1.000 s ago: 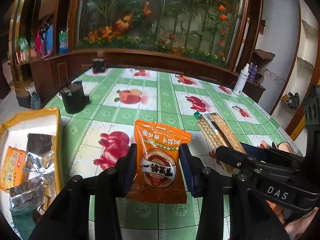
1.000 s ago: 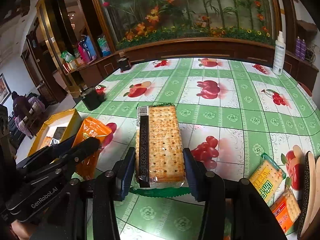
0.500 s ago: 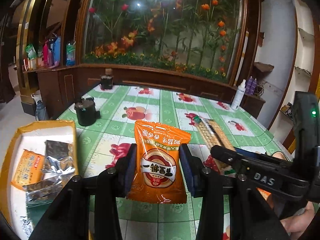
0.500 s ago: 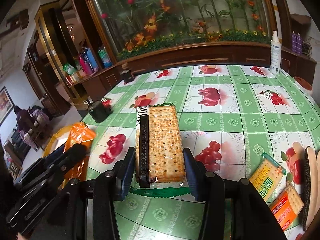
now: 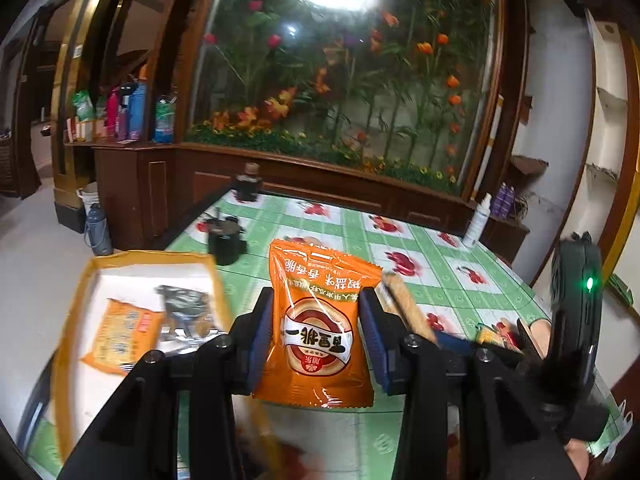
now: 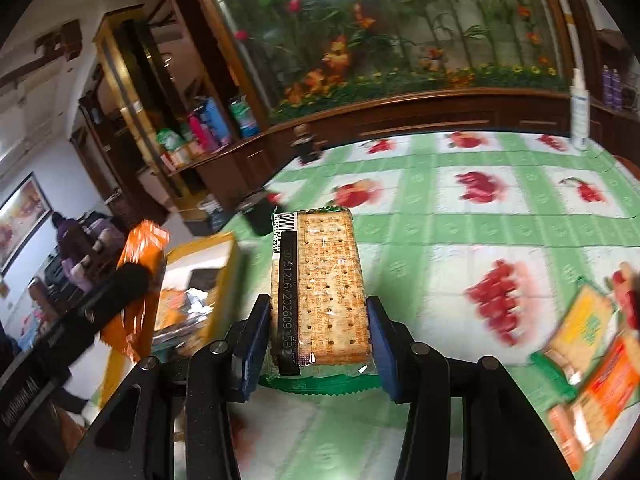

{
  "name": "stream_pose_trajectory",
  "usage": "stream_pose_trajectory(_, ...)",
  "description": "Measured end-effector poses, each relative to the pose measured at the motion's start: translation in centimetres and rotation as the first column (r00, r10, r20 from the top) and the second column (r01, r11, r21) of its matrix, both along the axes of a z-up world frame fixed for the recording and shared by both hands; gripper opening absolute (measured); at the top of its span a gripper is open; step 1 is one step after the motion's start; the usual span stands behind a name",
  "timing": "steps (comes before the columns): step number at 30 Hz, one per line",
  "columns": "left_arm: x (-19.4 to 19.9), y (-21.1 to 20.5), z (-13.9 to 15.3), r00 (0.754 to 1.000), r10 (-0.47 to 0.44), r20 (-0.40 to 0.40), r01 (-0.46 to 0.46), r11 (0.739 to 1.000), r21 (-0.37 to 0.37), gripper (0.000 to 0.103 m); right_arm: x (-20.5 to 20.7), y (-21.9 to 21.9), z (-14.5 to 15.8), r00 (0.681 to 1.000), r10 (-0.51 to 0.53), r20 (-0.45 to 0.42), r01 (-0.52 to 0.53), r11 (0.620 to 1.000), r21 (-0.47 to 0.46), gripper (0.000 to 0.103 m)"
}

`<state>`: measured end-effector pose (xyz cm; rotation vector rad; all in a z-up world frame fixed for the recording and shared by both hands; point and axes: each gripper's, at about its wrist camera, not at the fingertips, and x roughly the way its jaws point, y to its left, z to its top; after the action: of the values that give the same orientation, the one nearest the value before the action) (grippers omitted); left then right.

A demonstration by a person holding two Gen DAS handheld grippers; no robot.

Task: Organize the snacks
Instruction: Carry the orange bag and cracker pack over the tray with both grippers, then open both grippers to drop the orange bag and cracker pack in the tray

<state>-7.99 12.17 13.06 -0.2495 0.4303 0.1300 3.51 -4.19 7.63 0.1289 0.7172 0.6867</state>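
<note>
Left tongs [image 5: 316,340] pinch the orange snack packet [image 5: 320,320]; right tongs [image 6: 318,344] pinch the cracker pack [image 6: 318,288]. Both are airborne over the bench [image 6: 500,224], beside the yellow box [image 5: 80,300]. Each pack should clear the rim before release.

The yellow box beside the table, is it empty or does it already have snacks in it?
Not empty. The yellow box already holds an orange packet and a silvery dark wrapper on its white bottom.
</note>
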Motion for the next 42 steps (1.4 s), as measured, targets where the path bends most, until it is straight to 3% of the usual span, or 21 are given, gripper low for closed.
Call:
stream_pose_trajectory(6,-3.5,5.4,-0.8,0.995,0.102,-0.019,-0.103,0.994,-0.036,0.041,-3.8,5.5,-0.9,0.991,0.132,0.009,-0.131,0.991,-0.025,0.051)
stream_pose_trajectory(14,-5.8,11.9,-5.0,0.964,0.232,-0.131,-0.243,0.967,-0.075,0.041,-6.2,11.7,-2.5,0.971,0.24,-0.006,-0.24,0.968,-0.078,0.051)
stream_pose_trajectory(24,-5.0,13.4,-8.0,0.948,0.256,-0.19,-0.274,0.959,-0.074,0.041,-5.5,15.9,-4.2,0.968,0.25,-0.032,-0.252,0.957,-0.14,0.051)
stream_pose_trajectory(35,-4.9,14.7,-9.1,0.955,0.226,-0.193,-0.261,0.948,-0.181,0.042,-5.4,16.4,-4.9,0.967,0.253,-0.021,-0.253,0.955,-0.153,0.051)
stream_pose_trajectory(42,-4.5,14.6,-9.3,0.955,0.228,-0.189,-0.265,0.944,-0.199,0.043,-5.7,16.4,-5.1,0.967,0.254,-0.002,-0.251,0.956,-0.153,0.051)
